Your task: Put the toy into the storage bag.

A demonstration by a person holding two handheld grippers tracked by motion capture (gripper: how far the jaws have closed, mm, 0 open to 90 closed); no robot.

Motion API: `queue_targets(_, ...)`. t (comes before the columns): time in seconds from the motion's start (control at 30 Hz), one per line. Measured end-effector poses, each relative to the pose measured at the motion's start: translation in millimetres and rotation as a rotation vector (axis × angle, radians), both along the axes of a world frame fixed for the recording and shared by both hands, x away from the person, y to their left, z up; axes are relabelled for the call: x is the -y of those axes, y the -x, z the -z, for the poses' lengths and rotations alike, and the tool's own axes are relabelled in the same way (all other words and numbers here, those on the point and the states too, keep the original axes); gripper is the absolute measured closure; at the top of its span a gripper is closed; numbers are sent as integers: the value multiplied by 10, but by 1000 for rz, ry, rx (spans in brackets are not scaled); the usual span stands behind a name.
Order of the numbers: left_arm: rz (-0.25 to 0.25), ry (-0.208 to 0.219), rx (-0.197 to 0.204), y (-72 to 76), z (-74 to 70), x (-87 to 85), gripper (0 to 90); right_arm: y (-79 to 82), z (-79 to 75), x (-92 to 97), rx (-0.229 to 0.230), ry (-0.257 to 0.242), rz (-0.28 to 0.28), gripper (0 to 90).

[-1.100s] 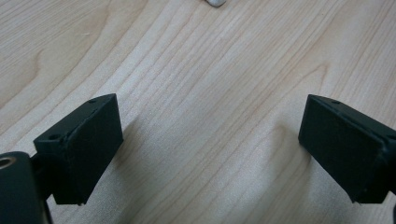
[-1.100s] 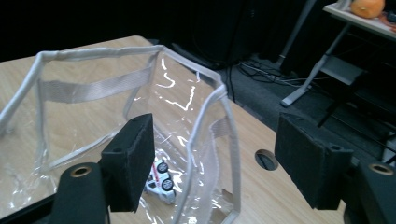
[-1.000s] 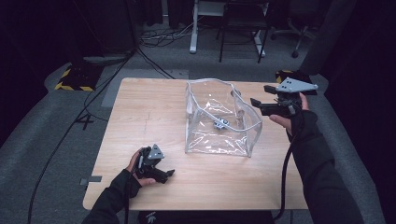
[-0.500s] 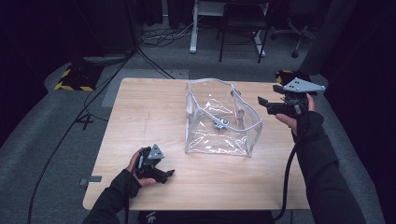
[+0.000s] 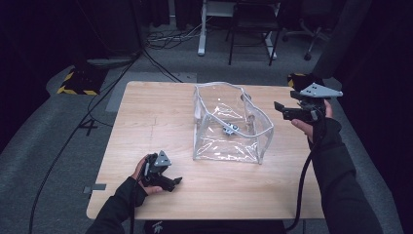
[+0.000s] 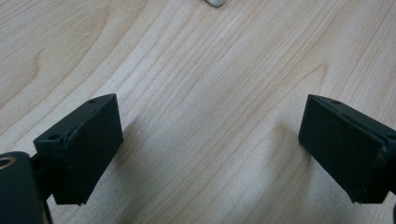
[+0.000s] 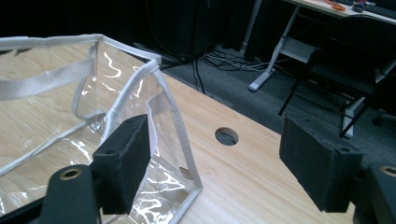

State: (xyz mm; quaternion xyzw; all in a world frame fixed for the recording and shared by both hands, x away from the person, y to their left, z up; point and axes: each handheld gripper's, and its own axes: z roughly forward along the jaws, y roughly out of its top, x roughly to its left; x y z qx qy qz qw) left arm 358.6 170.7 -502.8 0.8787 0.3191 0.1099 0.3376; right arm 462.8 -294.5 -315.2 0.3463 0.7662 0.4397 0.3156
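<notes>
Left tool [image 5: 168,181] lying low over the bench [image 5: 146,122] near its front-left part, jaws spread wide and gripping nothing; bare wood grain showing between the two black pads [image 6: 81,144] in the left gripper view. Held from behind by the left hand [image 5: 141,176], sleeve running off the bottom edge. A small pale object [image 6: 215,2] sitting ahead of the jaws at the top of that view, too cropped to identify.

Right tool [image 5: 285,110] hovering above the bench beyond its right side, jaws likewise parted wide and empty, grey three-cornered plate [image 5: 319,90] on top, cable [image 5: 304,180] trailing down along the right forearm. Gripped by the right hand [image 5: 311,122]. Just ahead of and to the left of its jaws, a clear plastic bag [image 5: 229,122] with grey-white trimmed edges standing open on the middle of the bench, its near corner [image 7: 180,135] rising just past the left pad [image 7: 123,161] in the right gripper view, apart from it as far as can be judged. A small metallic item [image 5: 229,128] lying inside on the bag's bottom. A round hole [image 7: 226,136] in the benchtop showing between the right tool's jaws. Farther out, chairs and desk legs [image 5: 202,29] on the grey floor.
</notes>
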Motion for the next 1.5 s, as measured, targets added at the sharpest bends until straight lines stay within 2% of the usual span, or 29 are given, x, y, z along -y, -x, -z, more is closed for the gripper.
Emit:
queue_targets(0.43,0,1,0,0,1,0,65,-41,141,94,-35,6,25,249)
queue_targets(0.7,0,0,0,0,1,0,65,-51,263,110,-56,28,33,247)
queue_targets(0.73,-2,2,0,1,2,1,66,-53,285,113,-70,29,38,244)
queue_targets(0.9,0,1,0,0,1,0,66,-54,331,131,-72,41,41,244)
queue_targets(1.5,-2,1,-1,1,1,1,66,-41,655,171,-142,77,43,244)
